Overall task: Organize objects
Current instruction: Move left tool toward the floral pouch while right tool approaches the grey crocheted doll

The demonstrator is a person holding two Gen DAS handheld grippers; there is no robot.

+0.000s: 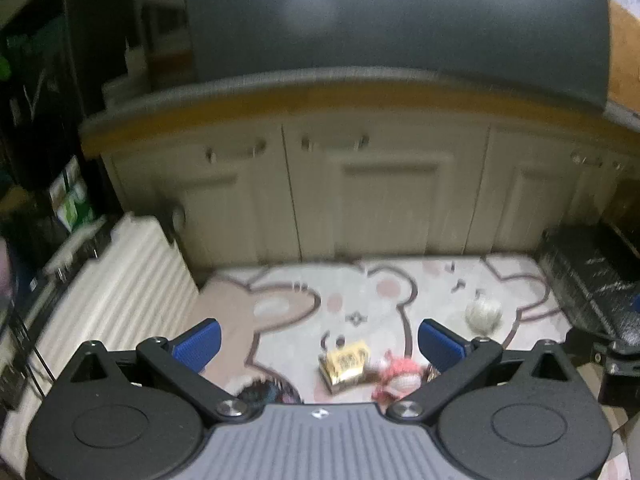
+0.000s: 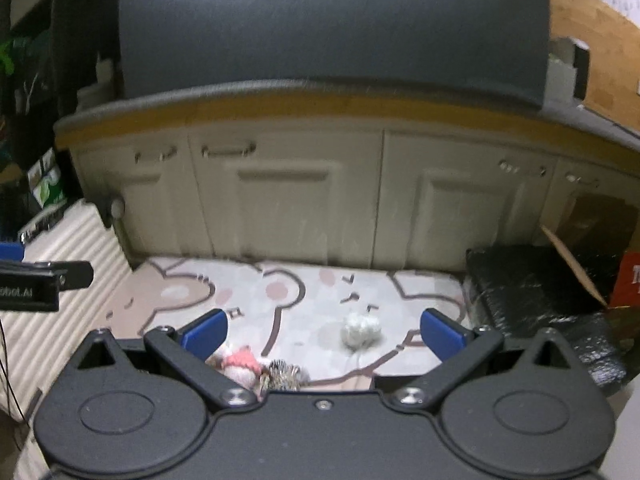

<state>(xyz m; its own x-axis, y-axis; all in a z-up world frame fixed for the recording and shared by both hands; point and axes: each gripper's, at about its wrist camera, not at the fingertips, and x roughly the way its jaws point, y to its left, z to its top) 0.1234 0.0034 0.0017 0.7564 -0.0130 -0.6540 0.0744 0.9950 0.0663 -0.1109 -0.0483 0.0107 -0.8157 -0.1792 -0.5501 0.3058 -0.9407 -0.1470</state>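
Note:
On a bear-print mat (image 1: 360,292) lie small objects: a gold box (image 1: 347,363), a pink plush toy (image 1: 402,376), a dark tangled item (image 1: 264,394) and a white ball (image 1: 483,313). My left gripper (image 1: 318,344) hovers above them, open, nothing between its blue pads. In the right wrist view the white ball (image 2: 360,330) lies ahead on the mat (image 2: 304,300); the pink plush (image 2: 240,364) and a striped item (image 2: 286,376) sit by the left finger. My right gripper (image 2: 324,330) is open and empty.
A cream cabinet (image 1: 380,196) with a dark countertop closes off the far side. A white ribbed case (image 1: 116,292) stands at the left, a black wrapped block (image 2: 540,300) and a cardboard box (image 2: 592,240) at the right. The left gripper's body (image 2: 40,280) shows at the right view's left edge.

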